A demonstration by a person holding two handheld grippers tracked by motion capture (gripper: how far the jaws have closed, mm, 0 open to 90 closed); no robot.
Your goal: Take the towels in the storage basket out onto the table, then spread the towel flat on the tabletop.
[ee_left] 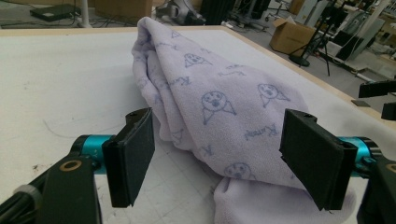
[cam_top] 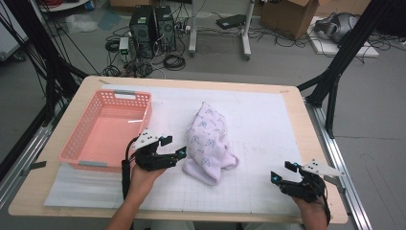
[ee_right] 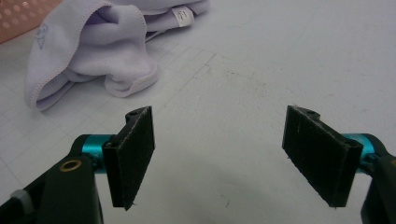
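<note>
The lilac printed towel (cam_top: 208, 143) lies bunched at the centre of the high view, on the white gridded mat (cam_top: 268, 124). Its long axis runs from the upper centre down toward the lower centre of the frame, where a folded end bulges out.

The left gripper (cam_top: 179, 154) sits just left of that lower end, jaws spread wide and empty. In the left gripper view the towel (ee_left: 219, 112) fills the space ahead and reaches in between the 2 pads (ee_left: 133, 156), but neither pad presses on it.

The right gripper (cam_top: 283, 172) rests at the lower right of the high view, well apart from the cloth, jaws likewise wide with nothing between them; its own view shows the towel (ee_right: 88, 51) far off at upper left.

Judgement: the left hand is plainly nearer, and a short advance rightward would bring the cloth into its grip. The pink basket (cam_top: 86, 143) stands at centre left, behind that hand.
</note>
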